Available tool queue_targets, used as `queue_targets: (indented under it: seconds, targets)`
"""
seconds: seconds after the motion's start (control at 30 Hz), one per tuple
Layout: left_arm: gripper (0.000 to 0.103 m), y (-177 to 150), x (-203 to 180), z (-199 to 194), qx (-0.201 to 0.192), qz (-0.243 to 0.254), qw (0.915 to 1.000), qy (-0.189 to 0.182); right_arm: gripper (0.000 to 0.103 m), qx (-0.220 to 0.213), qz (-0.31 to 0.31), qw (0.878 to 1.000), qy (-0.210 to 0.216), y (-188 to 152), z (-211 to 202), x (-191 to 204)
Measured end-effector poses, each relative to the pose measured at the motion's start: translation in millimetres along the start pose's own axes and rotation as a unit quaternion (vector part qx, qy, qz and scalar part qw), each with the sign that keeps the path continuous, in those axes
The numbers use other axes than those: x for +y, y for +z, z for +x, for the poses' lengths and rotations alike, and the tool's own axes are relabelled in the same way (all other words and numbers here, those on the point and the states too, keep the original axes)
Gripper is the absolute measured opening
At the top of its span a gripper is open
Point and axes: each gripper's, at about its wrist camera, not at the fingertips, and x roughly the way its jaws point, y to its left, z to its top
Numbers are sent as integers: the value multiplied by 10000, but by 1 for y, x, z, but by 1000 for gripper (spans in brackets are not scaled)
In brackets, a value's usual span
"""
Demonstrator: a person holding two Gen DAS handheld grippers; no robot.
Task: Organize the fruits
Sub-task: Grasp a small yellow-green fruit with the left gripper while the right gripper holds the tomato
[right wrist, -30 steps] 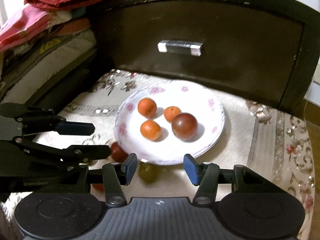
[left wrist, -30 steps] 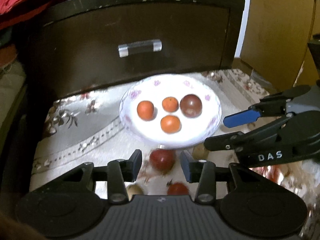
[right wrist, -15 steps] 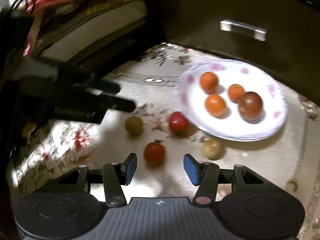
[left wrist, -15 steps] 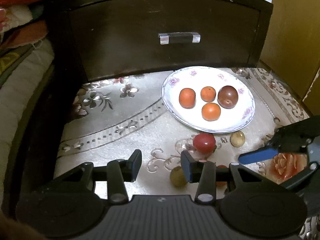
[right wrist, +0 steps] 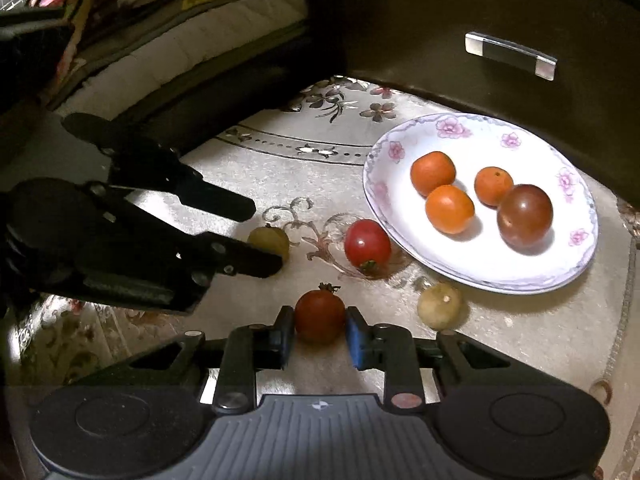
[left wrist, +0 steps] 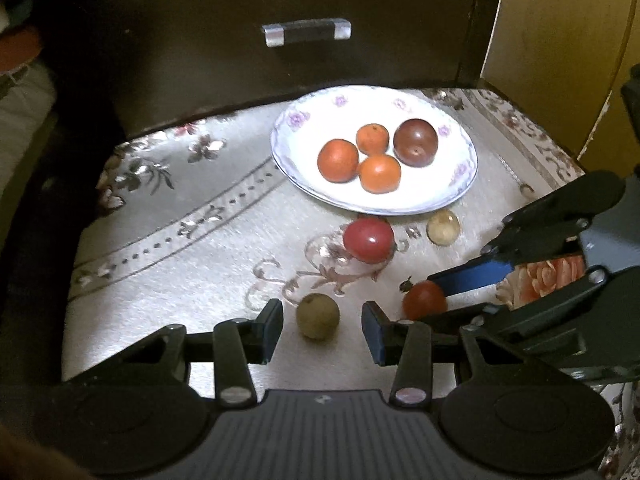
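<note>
Right gripper is clamped on a small red tomato with a dark stem; both pads press its sides. That tomato sits on the patterned cloth, at 6 o'clock in the right wrist view, well apart from the plate.

Left gripper is released, jaws apart, with a greenish-brown round fruit between the fingers but not touched by either pad. In the left wrist view this fruit lies at 6 o'clock of the cloth, and the gripped tomato is just beside it at 3 o'clock.

White flowered plate sits at 2 o'clock in the right wrist view, just in front of a dark drawer with a silver handle. On the plate: three orange fruits bunched together and one dark purple plum at their 3 o'clock, touching or nearly touching the nearest orange one.

Off the plate on the cloth: a bigger red tomato right at the plate's 8 o'clock edge, and a pale yellow-brown fruit just beside the rim at 6 o'clock.

Folded bedding at 11 o'clock in the right wrist view. Yellow-brown panel at 2 o'clock in the left wrist view.
</note>
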Motion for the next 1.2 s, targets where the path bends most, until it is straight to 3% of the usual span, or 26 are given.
queue_targets:
  seconds: [0.17, 0.3, 0.53, 0.93, 1.2]
  targets:
    - [47, -4, 1, 11, 38, -92, 9999, 112, 24, 45, 68, 9999, -80, -6, -7, -3]
    - [31, -2, 0, 12, 8, -191, 9998, 112, 24, 45, 126, 9998, -144, -8, -12, -6]
    - [31, -6, -6, 4, 156, -280, 9995, 75, 24, 81, 156, 9993, -331, -10, -22, -6]
    - [31, -37, -81, -35, 512, 454, 9972, -298, 24, 370, 75, 9973, -633, -58, -68, 13]
    - [31, -46, -86, -31, 619, 442, 9967, -285, 24, 494, -11, 9963, -702, -68, -63, 20]
